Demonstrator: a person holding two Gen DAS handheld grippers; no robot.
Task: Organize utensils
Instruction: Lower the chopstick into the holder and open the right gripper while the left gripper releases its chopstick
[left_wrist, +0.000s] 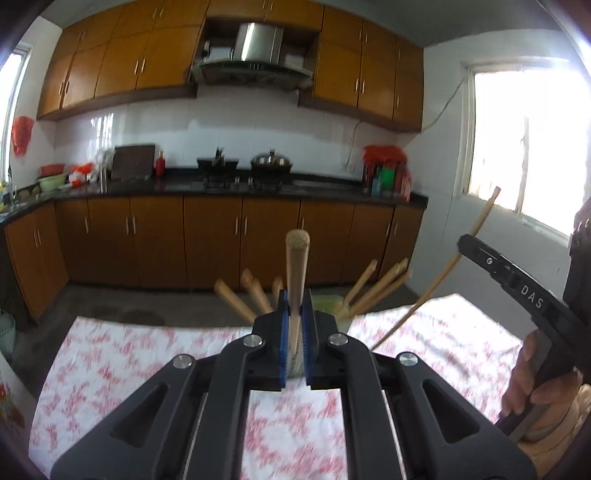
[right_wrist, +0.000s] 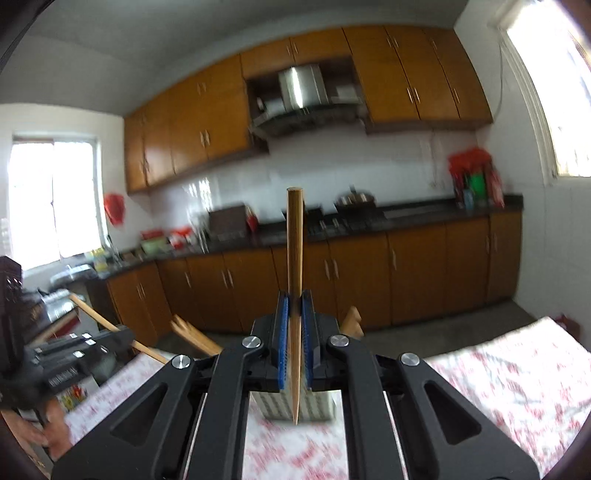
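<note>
Pinching one chopstick (left_wrist: 297, 266) upright, left hand-held gripper (left_wrist: 295, 328) clamped

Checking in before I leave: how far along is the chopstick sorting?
Done: several chopsticks already stand in the holder on the floral tablecloth. In hand: the left gripper and the right gripper are each shut on one chopstick, lifted above the holder. Left: dropping both in; no others show on the cloth.

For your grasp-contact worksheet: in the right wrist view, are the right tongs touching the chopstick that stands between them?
Touching. The right wrist view shows the right tongs shut on the chopstick, both blue pads pressed against its sides with no gap.
</note>
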